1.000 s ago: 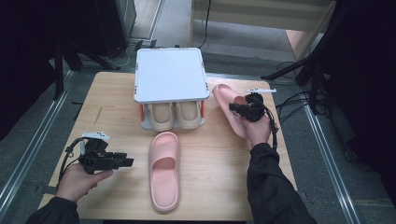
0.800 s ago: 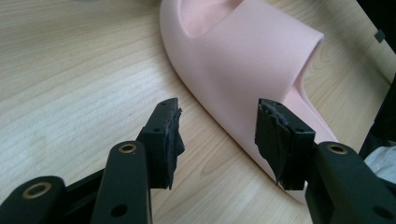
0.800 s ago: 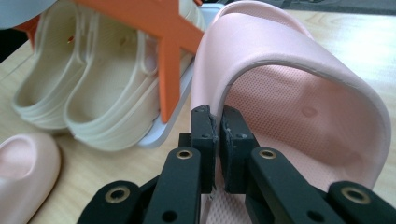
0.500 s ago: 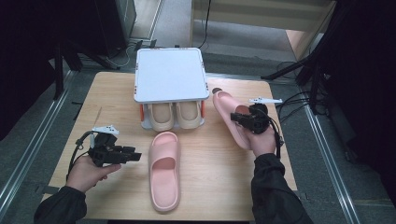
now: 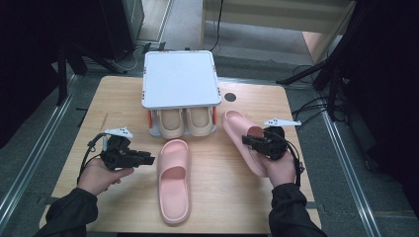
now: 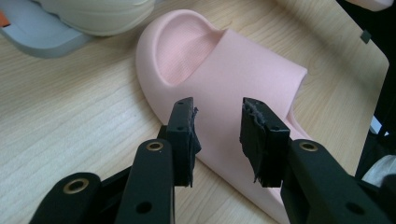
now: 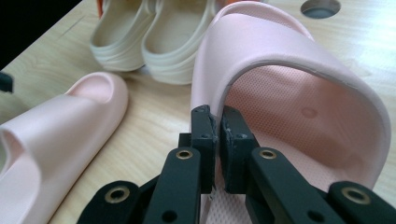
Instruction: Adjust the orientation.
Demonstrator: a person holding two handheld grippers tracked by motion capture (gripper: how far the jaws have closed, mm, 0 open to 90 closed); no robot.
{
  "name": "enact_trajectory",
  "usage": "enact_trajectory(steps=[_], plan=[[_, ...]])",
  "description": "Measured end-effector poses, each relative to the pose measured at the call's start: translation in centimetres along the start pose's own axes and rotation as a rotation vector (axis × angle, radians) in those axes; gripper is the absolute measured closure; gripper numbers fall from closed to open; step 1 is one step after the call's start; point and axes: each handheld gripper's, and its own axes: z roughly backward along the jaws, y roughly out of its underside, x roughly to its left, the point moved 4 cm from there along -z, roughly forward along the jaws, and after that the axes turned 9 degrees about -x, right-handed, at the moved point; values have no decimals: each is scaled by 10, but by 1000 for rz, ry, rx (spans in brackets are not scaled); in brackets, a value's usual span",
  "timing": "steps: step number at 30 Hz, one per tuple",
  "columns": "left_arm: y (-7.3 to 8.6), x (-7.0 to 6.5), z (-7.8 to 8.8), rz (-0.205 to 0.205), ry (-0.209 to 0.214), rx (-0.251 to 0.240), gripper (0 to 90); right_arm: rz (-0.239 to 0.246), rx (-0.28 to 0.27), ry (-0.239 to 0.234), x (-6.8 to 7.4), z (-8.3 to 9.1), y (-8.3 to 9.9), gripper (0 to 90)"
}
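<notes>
Here, right gripper (image 5: 249, 142) clamped on a pink slipper's (image 5: 237, 132) side wall, left gripper (image 5: 148, 159) jaws apart, just been closing, nothing between, beside second pink slipper (image 5: 174, 180).

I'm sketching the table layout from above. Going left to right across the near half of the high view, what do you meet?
left gripper → pink slipper lying flat → pink slipper held on edge → right gripper, shut on that slipper's side wall.
</notes>
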Motion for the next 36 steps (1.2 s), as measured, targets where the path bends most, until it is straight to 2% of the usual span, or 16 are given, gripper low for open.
enact_trajectory(steps=[6,15,21,27,36], plan=[[-6,-2,-7,-16,15,7,651,12,12,-13,13,6,10,862],[-13,-3,-16,-14,25,23,651,12,26,-37,32,9,25,861],[-16,-3,-20,-25,27,18,648,26,63,-51,42,4,36,861],[-19,-2,-19,-28,14,-10,646,16,95,-79,48,-5,45,860],[-17,-3,-21,-39,18,10,645,84,149,-78,61,-19,57,860]])
